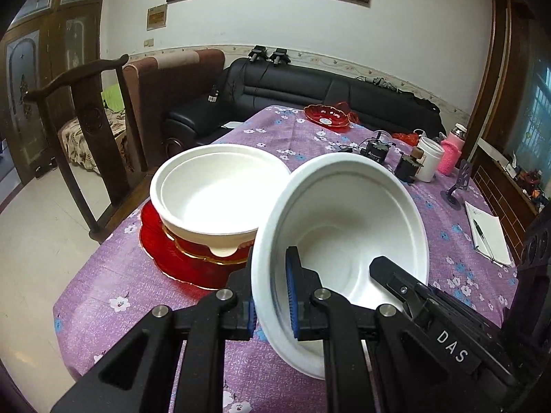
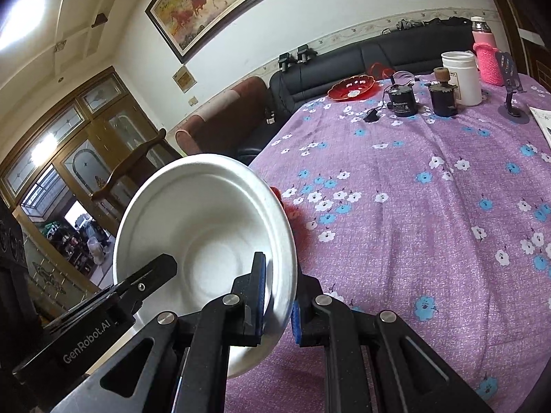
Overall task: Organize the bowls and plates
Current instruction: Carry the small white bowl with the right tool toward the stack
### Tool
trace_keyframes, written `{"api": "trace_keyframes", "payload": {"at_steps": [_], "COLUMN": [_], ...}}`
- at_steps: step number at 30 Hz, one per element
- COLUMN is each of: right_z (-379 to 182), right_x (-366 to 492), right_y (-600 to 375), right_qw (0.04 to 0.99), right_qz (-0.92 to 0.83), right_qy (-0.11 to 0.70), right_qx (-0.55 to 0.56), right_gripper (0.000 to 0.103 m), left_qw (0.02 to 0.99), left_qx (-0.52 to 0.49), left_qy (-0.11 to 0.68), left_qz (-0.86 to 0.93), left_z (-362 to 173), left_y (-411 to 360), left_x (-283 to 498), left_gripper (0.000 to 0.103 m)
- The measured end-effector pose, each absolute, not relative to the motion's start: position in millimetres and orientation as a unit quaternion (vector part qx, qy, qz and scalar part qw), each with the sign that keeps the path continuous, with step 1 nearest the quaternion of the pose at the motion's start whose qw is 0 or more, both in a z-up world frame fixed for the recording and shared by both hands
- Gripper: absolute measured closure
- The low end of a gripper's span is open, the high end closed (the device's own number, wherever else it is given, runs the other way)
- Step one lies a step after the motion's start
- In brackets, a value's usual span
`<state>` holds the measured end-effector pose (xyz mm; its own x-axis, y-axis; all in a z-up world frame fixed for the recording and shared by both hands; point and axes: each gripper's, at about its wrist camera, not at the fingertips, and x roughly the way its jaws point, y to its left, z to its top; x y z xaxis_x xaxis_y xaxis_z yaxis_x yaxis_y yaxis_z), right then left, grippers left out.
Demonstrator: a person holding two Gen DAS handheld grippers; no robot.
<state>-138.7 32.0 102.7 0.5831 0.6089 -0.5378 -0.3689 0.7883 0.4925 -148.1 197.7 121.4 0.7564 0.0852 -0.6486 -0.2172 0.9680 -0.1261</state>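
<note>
Bowl (image 1: pixel 347 220) looks light, thin-walled, easily crushed; both grippers, left (image 1: pixel 272 296) and right (image 2: pixel 279 296), have jaws pinching its rim, each from its own side, tilted above the surface (image 2: pixel 413 223).

- White walls; framed horse painting (image 2: pixel 193 3) hung high, floral border strip below it.
- Black leather sofa (image 1: pixel 310 93) along far wall; brown armchair (image 1: pixel 172 82) at its left end.
- Dark wooden chair (image 1: pixel 89 113) beside tabletop (image 2: pixel 430 223), which carries a purple floral cloth.
- Pale tiled floor (image 1: pixel 38 241).
- Wooden glazed doors (image 2: pixel 69 137); ceiling lights on.
</note>
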Motion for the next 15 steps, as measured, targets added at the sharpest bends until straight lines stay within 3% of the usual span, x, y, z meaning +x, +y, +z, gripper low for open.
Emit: {"api": "trace_keyframes", "payload": {"at_steps": [15], "right_z": [104.9], "right_x": [-134.0], "right_y": [59.0], "right_qw": [0.874], "right_qz": [0.285], "right_qy": [0.366], "right_qx": [0.143], "right_gripper": [0.089], "left_qw": [0.93], "left_qx": [-0.113], "left_qy": [0.337], "left_qz": [0.088], "left_z": [118.8], "left_y": [220.8], "left_x": [-149.0], "left_gripper": [0.091]}}
